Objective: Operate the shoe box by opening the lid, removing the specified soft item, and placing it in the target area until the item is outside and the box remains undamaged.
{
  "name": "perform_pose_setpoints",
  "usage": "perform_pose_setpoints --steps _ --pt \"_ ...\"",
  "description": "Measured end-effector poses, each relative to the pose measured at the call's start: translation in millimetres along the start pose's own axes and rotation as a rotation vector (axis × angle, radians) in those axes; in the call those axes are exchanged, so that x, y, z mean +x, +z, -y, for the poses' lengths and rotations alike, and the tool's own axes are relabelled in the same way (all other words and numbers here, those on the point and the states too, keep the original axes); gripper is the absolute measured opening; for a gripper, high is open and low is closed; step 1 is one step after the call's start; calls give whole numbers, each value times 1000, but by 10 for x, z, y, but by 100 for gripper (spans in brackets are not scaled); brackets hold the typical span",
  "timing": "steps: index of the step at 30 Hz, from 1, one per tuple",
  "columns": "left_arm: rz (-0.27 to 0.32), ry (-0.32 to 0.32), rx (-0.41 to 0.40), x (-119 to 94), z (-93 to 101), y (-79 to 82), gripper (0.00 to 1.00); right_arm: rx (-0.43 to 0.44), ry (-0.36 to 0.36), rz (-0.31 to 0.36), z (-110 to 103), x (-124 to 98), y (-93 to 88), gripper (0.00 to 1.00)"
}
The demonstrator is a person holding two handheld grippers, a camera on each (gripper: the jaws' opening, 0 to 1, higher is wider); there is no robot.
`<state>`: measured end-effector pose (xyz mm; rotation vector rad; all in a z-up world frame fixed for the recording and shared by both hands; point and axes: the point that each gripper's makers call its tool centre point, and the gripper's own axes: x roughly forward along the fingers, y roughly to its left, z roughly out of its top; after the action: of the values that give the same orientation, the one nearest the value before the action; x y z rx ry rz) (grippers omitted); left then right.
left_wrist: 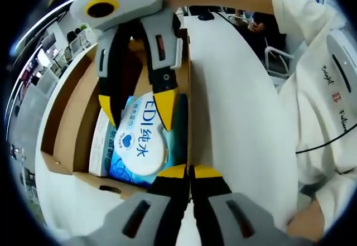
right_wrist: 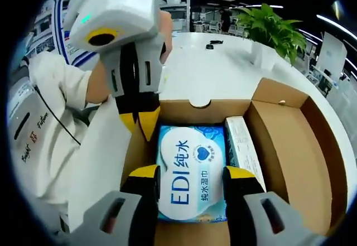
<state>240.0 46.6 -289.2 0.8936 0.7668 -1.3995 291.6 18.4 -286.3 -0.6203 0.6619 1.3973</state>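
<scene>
Lid open, I am working the removal step. The wet-wipes pack is lying in the shoe box, lower centre. My right tool is straddling it wide — closing comes next. My left tool is pinching the box wall.

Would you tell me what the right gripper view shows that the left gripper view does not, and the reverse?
The right gripper view brings in a potted plant on the white table. The left gripper view brings in another person seated past the table. Both share the open shoe box, the blue wet-wipe pack with a white carton beside it, the left tool shut on the white lid, and the right tool open astride the pack.
</scene>
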Motion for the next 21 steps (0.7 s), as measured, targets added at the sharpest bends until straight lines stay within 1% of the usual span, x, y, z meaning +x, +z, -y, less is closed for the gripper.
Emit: perform_pose_setpoints --steps 4,5,10,12,17,21 --pt "1 -1 -1 0 0 0 1 17 7 -18 3 21 -1 45" --pt "3 -1 -5 0 0 -1 1 21 5 -34 -7 24 0 44" --pt "3 -1 -4 0 0 -1 1 27 -3 -65 -10 23 -2 41" --pt "4 2 -10 -1 3 -5 1 10 4 -108 -17 1 -21 41" --pt "3 3 -14 -1 7 -8 1 9 4 -139 -18 -90 -121 41" --pt "2 4 -14 -2 14 -9 1 26 -1 -160 -2 -217 -268 41"
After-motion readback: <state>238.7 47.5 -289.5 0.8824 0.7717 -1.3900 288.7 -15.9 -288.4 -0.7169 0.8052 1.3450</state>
